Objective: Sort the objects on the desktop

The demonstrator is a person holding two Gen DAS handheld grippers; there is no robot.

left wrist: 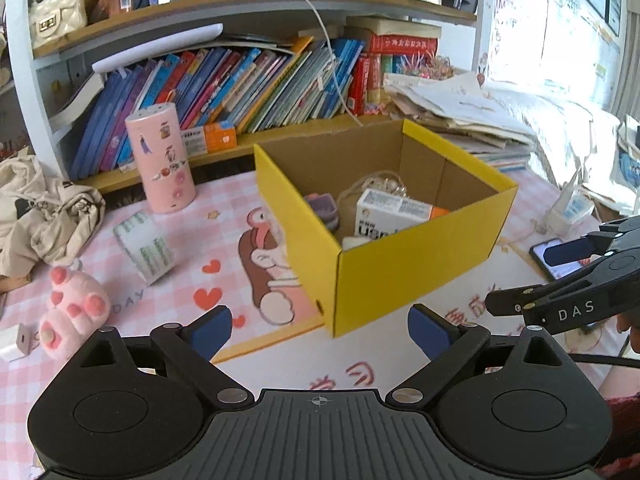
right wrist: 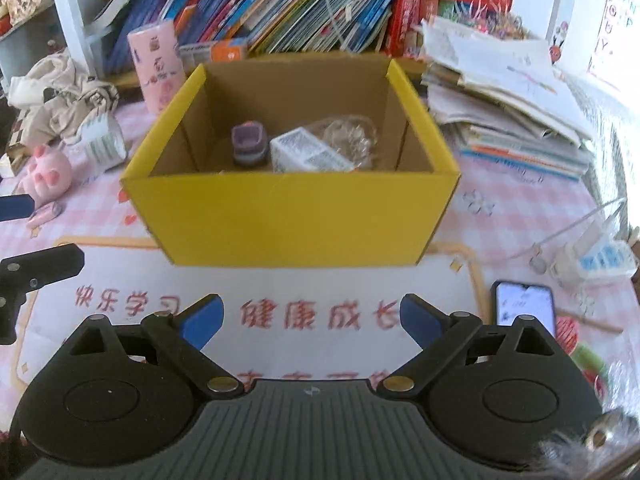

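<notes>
Both claws, left [left wrist: 320,330] and right [right wrist: 310,320], gape empty before the yellow box [right wrist: 294,216]; phone [right wrist: 524,308] lies beside.

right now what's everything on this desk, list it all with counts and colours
yellow cardboard box: 1, yellow outside, brown inside, desk centre
white printed carton: 1, white, inside box
purple lidded pot: 1, purple, inside box
pink cylinder with stickers: 1, pink, left of box
pink plush paw: 1, pink, desk left
green-striped tissue pack: 1, white and green, left
smartphone: 1, black, screen lit, right
beige crumpled cloth: 1, far left
books: many, mostly blue, shelf behind
left gripper: open, empty
right gripper: open, empty
</notes>
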